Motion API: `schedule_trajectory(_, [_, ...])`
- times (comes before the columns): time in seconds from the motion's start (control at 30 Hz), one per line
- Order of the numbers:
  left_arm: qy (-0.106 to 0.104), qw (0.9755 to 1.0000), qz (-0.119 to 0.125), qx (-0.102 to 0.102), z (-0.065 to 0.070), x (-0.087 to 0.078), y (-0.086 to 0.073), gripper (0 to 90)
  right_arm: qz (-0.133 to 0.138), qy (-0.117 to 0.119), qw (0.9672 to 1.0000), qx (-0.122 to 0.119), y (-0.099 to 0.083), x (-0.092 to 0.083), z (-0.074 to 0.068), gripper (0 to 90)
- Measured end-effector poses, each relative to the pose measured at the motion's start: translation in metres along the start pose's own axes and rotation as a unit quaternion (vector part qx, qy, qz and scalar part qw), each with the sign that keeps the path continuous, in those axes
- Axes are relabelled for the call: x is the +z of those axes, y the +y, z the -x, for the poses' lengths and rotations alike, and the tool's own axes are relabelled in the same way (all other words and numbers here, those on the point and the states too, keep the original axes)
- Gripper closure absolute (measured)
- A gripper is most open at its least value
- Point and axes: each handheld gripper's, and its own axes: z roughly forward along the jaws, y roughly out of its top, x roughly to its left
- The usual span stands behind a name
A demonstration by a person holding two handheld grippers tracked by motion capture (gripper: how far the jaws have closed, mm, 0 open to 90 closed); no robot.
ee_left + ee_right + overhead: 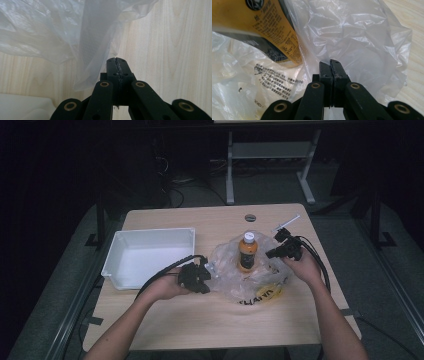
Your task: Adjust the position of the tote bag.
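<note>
1. The bag (250, 275) lies near the right edge of the table (210, 320), with the bottle (247, 251) standing upright in it.
2. The left claw (207, 272) is shut tight on the bag's left side, and the right claw (272, 252) is shut on its right side, likely so the bag can be pulled off the bottle.
3. The tray (150, 257) at the left edge is seen whole from the high view; the right gripper view shows small print on the bottle's label (277, 32).

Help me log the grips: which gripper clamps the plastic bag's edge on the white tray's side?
The left gripper: it pinches the plastic bag beside the white tray. The right gripper grips the bag's far side, past the orange bottle.
</note>
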Motion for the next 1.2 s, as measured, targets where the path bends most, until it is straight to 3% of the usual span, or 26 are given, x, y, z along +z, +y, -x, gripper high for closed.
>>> schedule_trajectory(0.23, [-0.004, 1.0, -0.004, 0.0, 0.004, 0.006, -0.005, 90.0, -0.013, 0.003, 0.9998, 0.011, -0.012, 0.005, 0.001, 87.6])
schedule_trajectory(0.6, [-0.016, 0.9998, -0.013, -0.002, 0.009, 0.021, -0.009, 90.0, -0.005, 0.004, 0.9998, 0.02, -0.022, 0.007, 0.003, 83.7])
schedule_trajectory(0.7, [-0.014, 0.9999, -0.004, -0.003, 0.009, 0.019, -0.009, 90.0, 0.0, 0.004, 0.9998, 0.021, -0.022, 0.004, 0.002, 80.0])
schedule_trajectory(0.8, [-0.014, 0.9998, 0.012, -0.004, 0.009, 0.011, -0.011, 89.7, 0.018, 0.007, 0.9996, 0.021, -0.021, -0.002, 0.002, 72.5])
schedule_trajectory(0.9, [-0.012, 0.9994, 0.03, -0.009, 0.009, 0.002, -0.013, 73.1, 0.039, 0.009, 0.9991, 0.016, -0.019, -0.011, -0.002, 66.1])
schedule_trajectory(1.03, [-0.018, 0.9979, 0.061, -0.009, 0.012, -0.016, -0.017, 66.2, 0.064, 0.018, 0.9977, 0.012, -0.017, -0.022, -0.008, 60.8])
schedule_trajectory(1.2, [-0.016, 0.9955, 0.093, 0.003, 0.018, -0.047, -0.022, 57.8, 0.07, 0.021, 0.9973, -0.003, -0.014, -0.033, -0.016, 55.8])
